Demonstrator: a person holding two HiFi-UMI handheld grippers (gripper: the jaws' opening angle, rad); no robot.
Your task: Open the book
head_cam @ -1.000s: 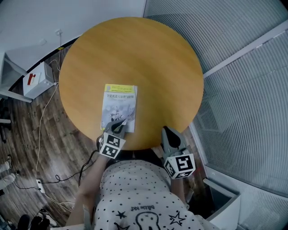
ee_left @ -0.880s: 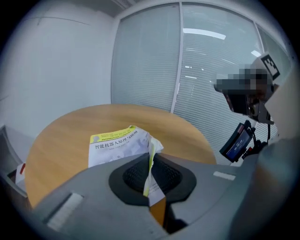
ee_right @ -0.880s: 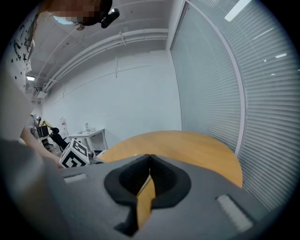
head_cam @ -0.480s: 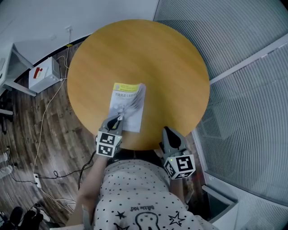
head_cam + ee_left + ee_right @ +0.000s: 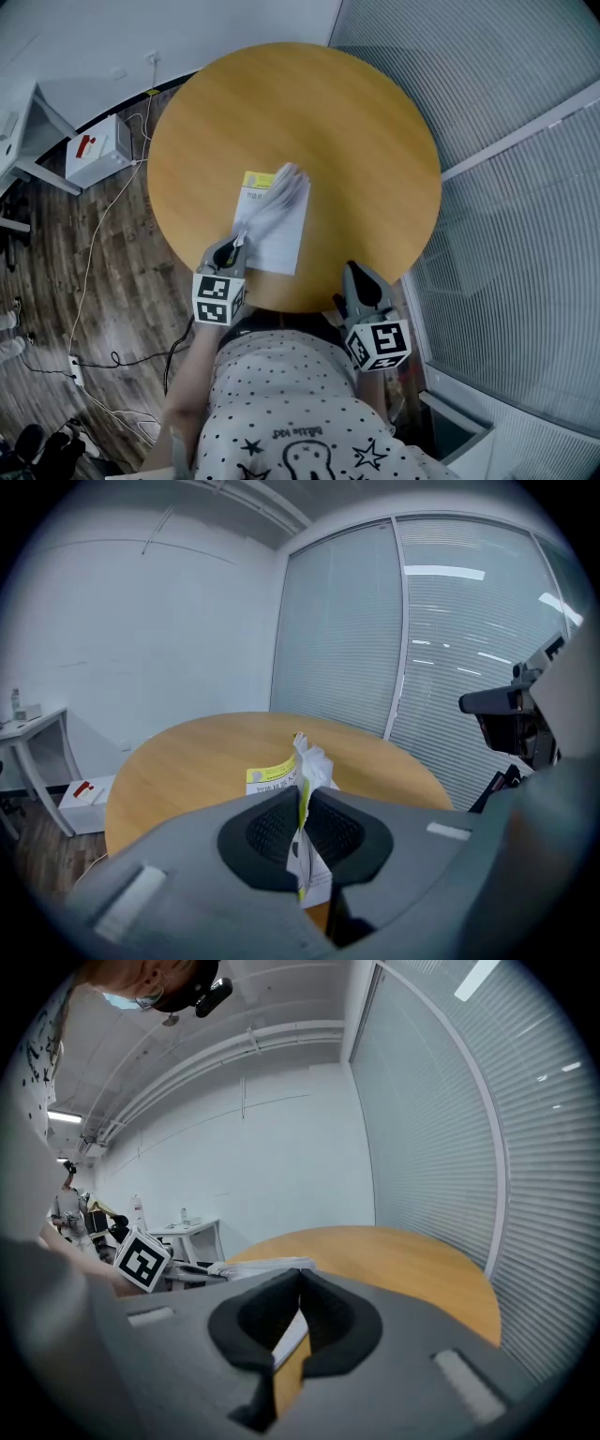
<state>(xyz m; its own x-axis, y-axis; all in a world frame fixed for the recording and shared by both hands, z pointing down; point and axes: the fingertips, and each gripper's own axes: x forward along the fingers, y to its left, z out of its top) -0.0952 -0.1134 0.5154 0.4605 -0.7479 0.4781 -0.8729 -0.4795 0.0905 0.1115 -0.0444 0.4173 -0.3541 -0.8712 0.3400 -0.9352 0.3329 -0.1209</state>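
Observation:
The book point(image 5: 277, 234) lies on the round wooden table point(image 5: 328, 131), near its front edge. Its white and yellow front cover point(image 5: 272, 202) is lifted and curls upward, with pages fanned below it. My left gripper point(image 5: 236, 247) is shut on the cover's near corner; in the left gripper view the cover's edge point(image 5: 302, 799) stands pinched between the pads, and the yellow strip of the book point(image 5: 272, 778) shows beyond them. My right gripper point(image 5: 352, 272) hovers at the table's edge to the right of the book, shut, with nothing in it point(image 5: 298, 1277). The right gripper view shows the raised book point(image 5: 267, 1265) to its left.
A white box with a red mark point(image 5: 94, 148) and cables point(image 5: 94, 272) lie on the wood floor to the left. A white desk point(image 5: 19, 141) stands at far left. Blinds point(image 5: 506, 187) run along the right side.
My left gripper has moved left and upward with the cover in its grip. The cover went from flat to raised and curled. The right gripper has stayed in place.

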